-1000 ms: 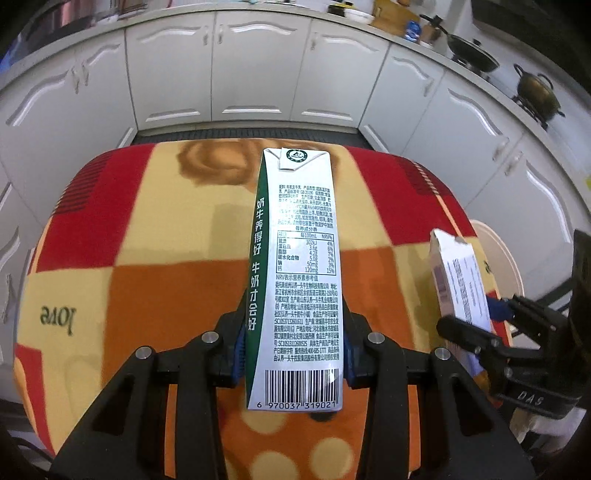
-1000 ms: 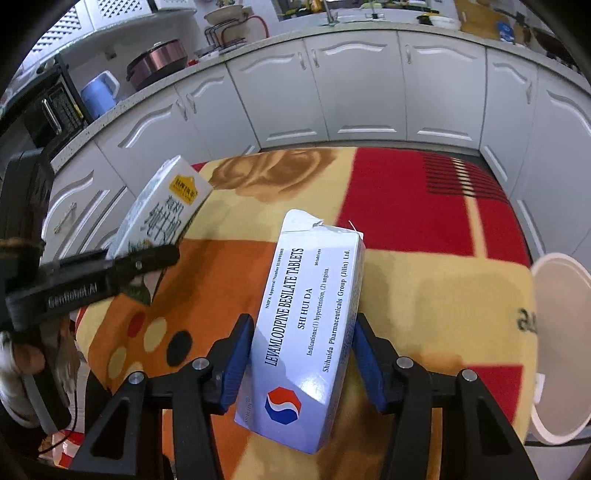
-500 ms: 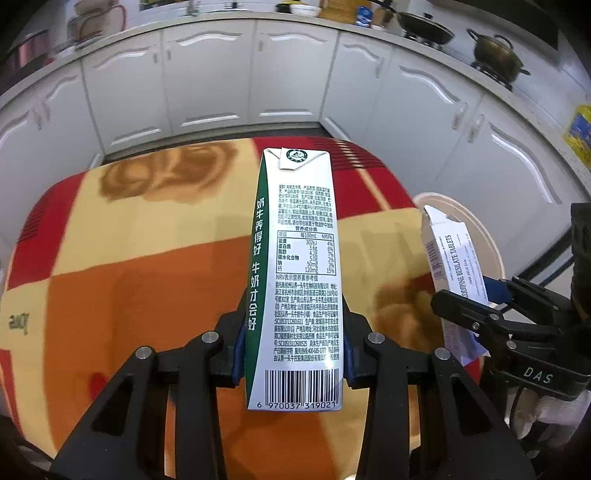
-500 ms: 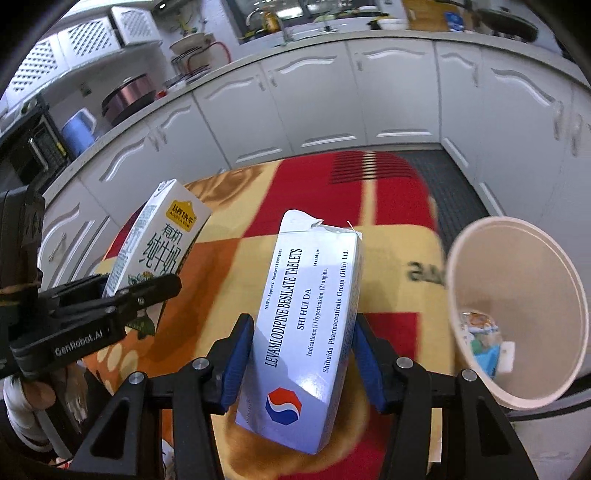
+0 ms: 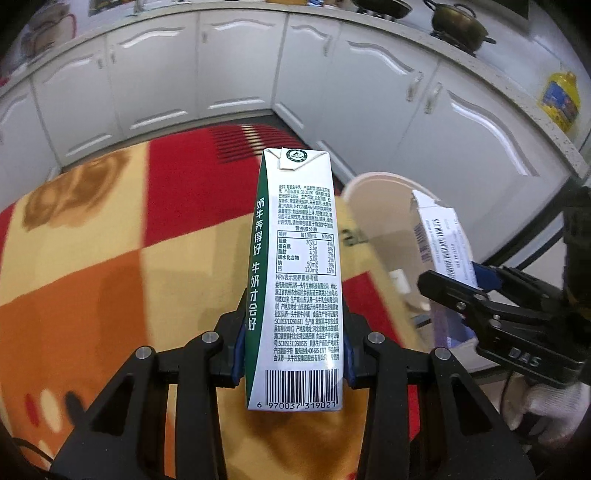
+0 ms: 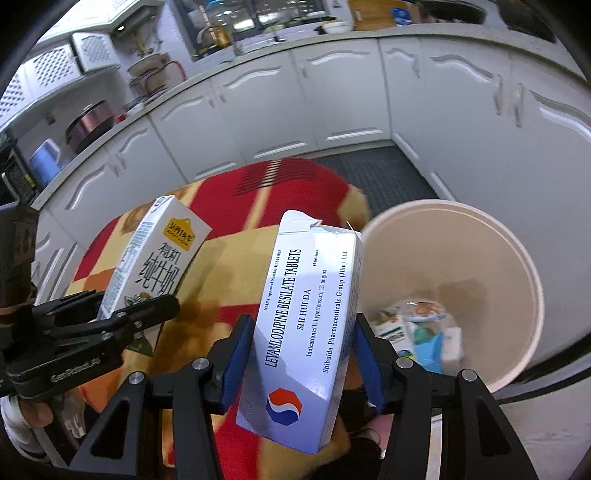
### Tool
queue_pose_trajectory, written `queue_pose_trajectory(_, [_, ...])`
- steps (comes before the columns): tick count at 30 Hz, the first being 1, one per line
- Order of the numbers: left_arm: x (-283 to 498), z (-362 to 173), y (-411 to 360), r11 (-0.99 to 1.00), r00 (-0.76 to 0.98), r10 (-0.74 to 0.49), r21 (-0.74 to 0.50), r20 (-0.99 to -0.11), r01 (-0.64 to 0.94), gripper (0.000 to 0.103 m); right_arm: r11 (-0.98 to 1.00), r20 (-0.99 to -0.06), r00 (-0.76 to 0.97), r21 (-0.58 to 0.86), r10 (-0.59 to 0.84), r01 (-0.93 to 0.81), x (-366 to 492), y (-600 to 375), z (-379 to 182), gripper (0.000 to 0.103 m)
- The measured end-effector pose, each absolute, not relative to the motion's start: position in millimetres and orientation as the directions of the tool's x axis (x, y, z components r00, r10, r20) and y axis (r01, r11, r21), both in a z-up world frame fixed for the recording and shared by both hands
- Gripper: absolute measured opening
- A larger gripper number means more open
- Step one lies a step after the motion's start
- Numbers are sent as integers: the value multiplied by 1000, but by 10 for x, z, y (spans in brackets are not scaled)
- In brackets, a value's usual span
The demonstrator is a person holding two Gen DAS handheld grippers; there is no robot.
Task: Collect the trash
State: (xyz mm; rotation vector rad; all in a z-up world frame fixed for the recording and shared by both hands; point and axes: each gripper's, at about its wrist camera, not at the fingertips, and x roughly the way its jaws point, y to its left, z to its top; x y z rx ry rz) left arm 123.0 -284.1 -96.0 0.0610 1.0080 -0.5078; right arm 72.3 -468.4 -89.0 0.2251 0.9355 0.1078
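My left gripper [image 5: 293, 347] is shut on a tall white and green milk carton [image 5: 297, 266], held above the checkered blanket. The carton also shows in the right wrist view [image 6: 155, 258], at the left. My right gripper [image 6: 299, 354] is shut on a white tablet box [image 6: 306, 325] with blue print. The box also shows in the left wrist view [image 5: 441, 243], at the right. A cream round bin [image 6: 491, 258] stands on the floor to the right of the table, with several scraps at its bottom. Its rim shows in the left wrist view [image 5: 373, 181], behind the carton.
A red, orange and yellow checkered blanket [image 5: 110, 258] covers the table. White kitchen cabinets [image 5: 236, 74] curve around the back. Pots [image 5: 458, 22] and a yellow bottle [image 5: 559, 99] stand on the counter. A dark floor mat [image 6: 373, 173] lies between table and cabinets.
Both grippers have swung to the right with their loads. The bin has come into view on the right and now lies just beside the tablet box and behind the carton.
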Motion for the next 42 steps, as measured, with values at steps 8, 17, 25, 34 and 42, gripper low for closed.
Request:
queue_pose_trajectory(8, [1404, -989, -3347, 829, 353, -467, -262, -811, 494, 36, 968, -812, 572, 222, 115, 120, 805, -5234, -1058, 52])
queue_pose_trajectory(17, [1655, -1113, -3770, 782, 265, -554, -384, -789, 491, 55, 943, -820, 570, 233, 58, 239, 950, -5649, -1213, 60])
queue_pose_trajectory(25, [1715, -1144, -3758, 776, 281, -579, -412, -765, 477, 71, 923, -820, 571, 251, 44, 290, 773, -5764, -1259, 65])
queue_pose_trajectory(34, [1547, -1020, -3457, 848, 421, -480, -284, -769, 448, 71, 929, -809, 587, 242, 35, 278, 614, -5598, -1283, 66])
queue_pose_trajectory(42, [1426, -884, -3083, 905, 533, -398, -224, -747, 362, 71, 946, -760, 650, 218, 11, 239, 483, -5236, -1049, 66])
